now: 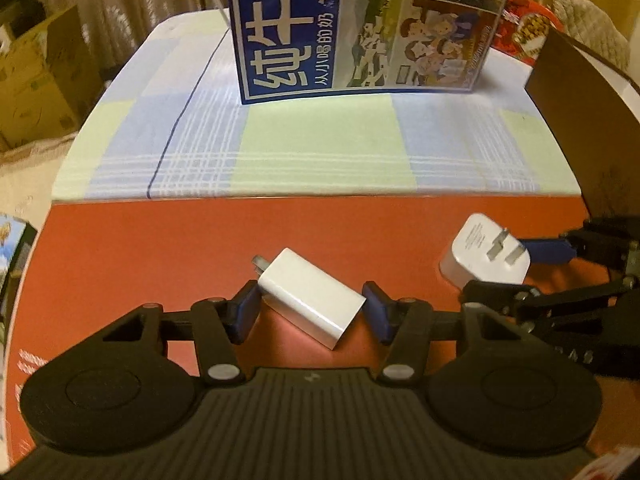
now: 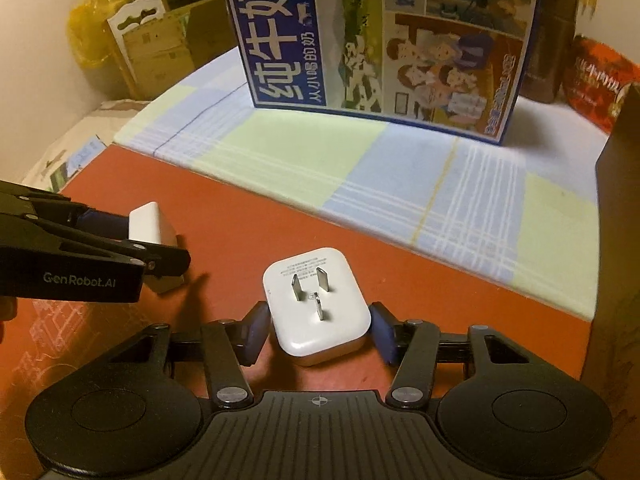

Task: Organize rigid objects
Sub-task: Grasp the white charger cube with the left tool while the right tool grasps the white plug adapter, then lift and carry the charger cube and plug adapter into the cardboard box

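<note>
A white rectangular charger point(image 1: 310, 298) lies diagonally on the red table point(image 1: 200, 240) between the blue pads of my left gripper point(image 1: 310, 312). The pads touch its ends, so the gripper is shut on it. It also shows in the right wrist view point(image 2: 150, 224), held by the left gripper point(image 2: 160, 240). A white square three-prong plug adapter point(image 2: 318, 304) lies prongs up between the pads of my right gripper point(image 2: 318, 332). Small gaps remain at both pads. The adapter point(image 1: 484, 252) and right gripper point(image 1: 524, 264) also show in the left wrist view.
A large blue milk carton box point(image 1: 360, 28) stands on a checked cloth point(image 1: 320, 144) at the back. A dark brown board point(image 1: 580, 120) stands at the right. A red snack package point(image 2: 596, 76) lies behind it. Cardboard boxes point(image 1: 36, 76) stand off the table at the left.
</note>
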